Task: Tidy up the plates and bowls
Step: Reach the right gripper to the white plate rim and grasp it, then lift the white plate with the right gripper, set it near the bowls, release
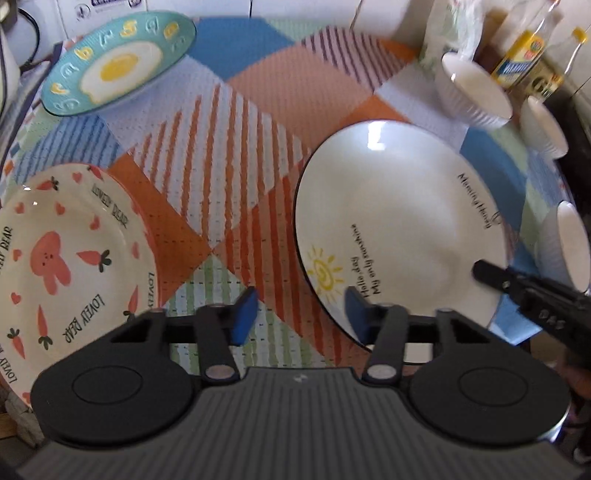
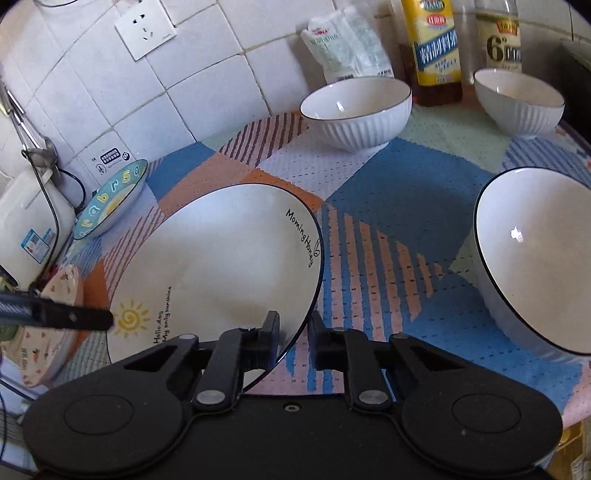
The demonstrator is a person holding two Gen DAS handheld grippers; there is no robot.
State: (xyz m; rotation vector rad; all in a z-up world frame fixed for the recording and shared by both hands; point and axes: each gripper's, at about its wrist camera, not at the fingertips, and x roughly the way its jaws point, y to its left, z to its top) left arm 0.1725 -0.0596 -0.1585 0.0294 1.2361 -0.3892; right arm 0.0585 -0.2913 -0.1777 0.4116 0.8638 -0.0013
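A white plate with a sun drawing (image 1: 402, 221) (image 2: 221, 251) lies on the patchwork mat (image 1: 240, 147). My left gripper (image 1: 301, 315) is open: its right blue pad is over the plate's near left rim and its left pad is over the mat. My right gripper (image 2: 294, 332) straddles the opposite rim with narrow jaws, one pad over the plate and one outside it, with a small gap still showing. A rabbit plate (image 1: 62, 266) lies at the left and a teal egg plate (image 1: 118, 62) at the back. Three white ribbed bowls (image 2: 356, 110) (image 2: 519, 103) (image 2: 535, 258) stand to the right.
Two bottles (image 2: 432, 51) (image 2: 498, 37) and a plastic bag (image 2: 343, 48) stand against the tiled wall behind the bowls. A white appliance (image 2: 29, 221) with a cord sits at the far left, under a wall socket (image 2: 146, 27). The mat's middle shows bare between the plates.
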